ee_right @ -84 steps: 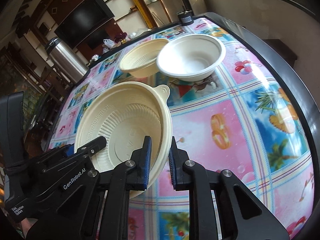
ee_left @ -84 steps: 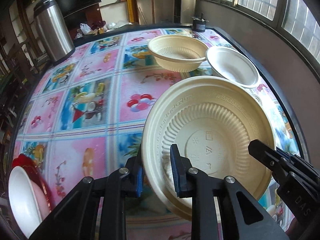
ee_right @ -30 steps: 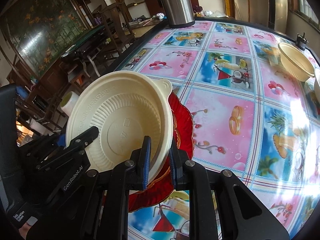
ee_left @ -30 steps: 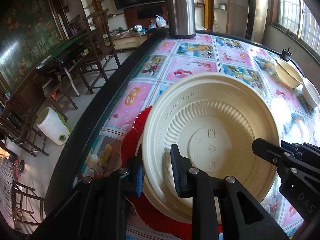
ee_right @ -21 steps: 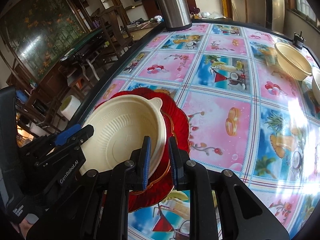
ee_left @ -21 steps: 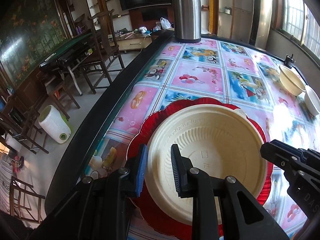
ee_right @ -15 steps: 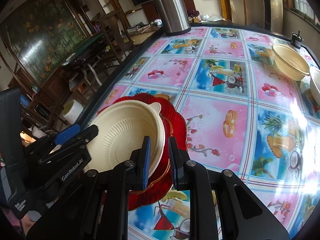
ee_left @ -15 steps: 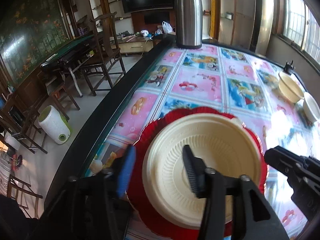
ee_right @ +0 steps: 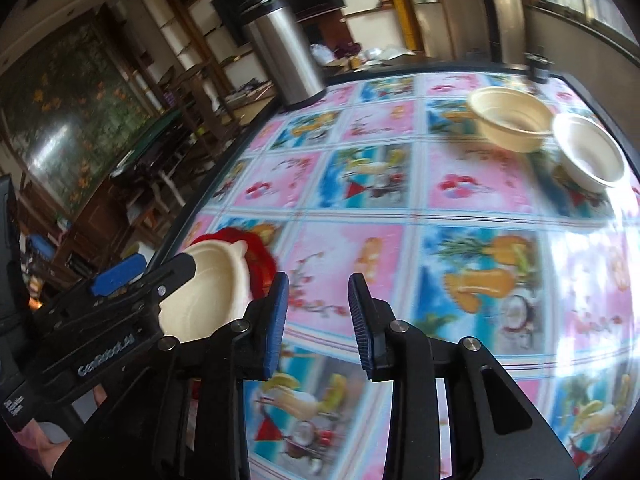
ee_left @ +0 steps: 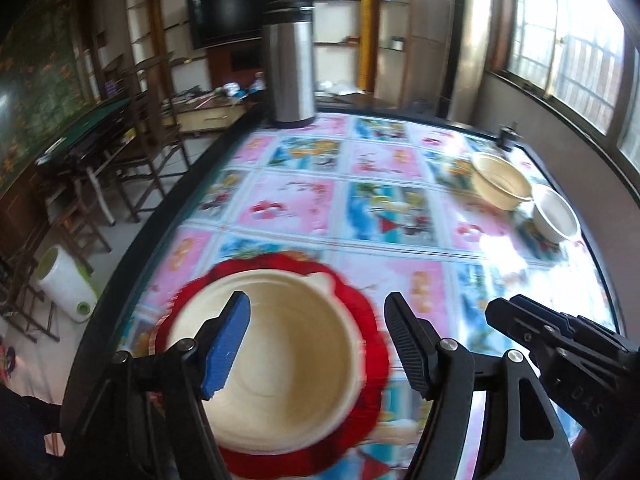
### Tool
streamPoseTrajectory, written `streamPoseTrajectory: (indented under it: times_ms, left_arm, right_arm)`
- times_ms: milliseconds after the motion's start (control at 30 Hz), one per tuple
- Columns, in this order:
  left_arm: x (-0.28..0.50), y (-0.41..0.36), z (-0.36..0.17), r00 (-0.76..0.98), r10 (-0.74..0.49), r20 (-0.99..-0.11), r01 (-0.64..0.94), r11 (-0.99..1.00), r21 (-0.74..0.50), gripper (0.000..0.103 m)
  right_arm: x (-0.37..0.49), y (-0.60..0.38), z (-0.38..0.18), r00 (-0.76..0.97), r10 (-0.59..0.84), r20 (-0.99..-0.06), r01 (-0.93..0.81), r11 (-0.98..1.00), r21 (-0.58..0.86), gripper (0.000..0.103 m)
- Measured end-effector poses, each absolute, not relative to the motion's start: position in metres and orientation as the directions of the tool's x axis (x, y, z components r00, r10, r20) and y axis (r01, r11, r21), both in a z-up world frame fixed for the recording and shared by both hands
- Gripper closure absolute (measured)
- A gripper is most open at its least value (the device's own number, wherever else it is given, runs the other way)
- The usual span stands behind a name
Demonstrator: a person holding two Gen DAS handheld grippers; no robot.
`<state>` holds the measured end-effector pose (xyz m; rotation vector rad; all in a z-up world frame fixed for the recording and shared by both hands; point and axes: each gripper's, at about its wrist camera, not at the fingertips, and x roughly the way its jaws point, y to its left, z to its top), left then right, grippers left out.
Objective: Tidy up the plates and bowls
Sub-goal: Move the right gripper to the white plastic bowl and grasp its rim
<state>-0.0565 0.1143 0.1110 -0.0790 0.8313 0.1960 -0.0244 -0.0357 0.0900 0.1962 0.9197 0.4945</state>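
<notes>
At six o'clock on the worktop point(ee_left: 400, 184), cream plate point(ee_left: 280, 360) now sits released on red plate point(ee_left: 372, 364). Left gripper point(ee_left: 316, 332) and right gripper point(ee_right: 316, 312) jaws spread, empty. Two bowls point(ee_right: 508, 122) at two o'clock likely next

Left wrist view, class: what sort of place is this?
Probably a home dining or living room: a table under a picture-print cloth, wooden chairs beside it, and a television among wall shelves.

Left gripper point(ee_left: 318, 334) and right gripper point(ee_right: 318, 316) — both spread, gripping nothing.
</notes>
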Motion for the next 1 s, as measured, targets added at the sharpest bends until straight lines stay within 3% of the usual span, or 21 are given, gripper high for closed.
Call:
streamPoseTrajectory:
  times_ms: [600, 1000]
  left_arm:
    - [-0.033, 0.034, 0.09, 0.62, 0.055, -0.783, -0.07, 0.997, 0.014, 0.033]
    - [0.008, 0.001, 0.068, 0.548, -0.029, -0.836, -0.03, 0.998, -0.054, 0.033]
  right_arm:
    - [-0.016, -0.13, 0.073, 0.54, 0.436, -0.72, -0.174, 0.895, 0.411, 0.072]
    - [-0.007, -0.204, 0.061, 0.57, 0.343, -0.747, -0.035, 0.918, 0.395, 0.073]
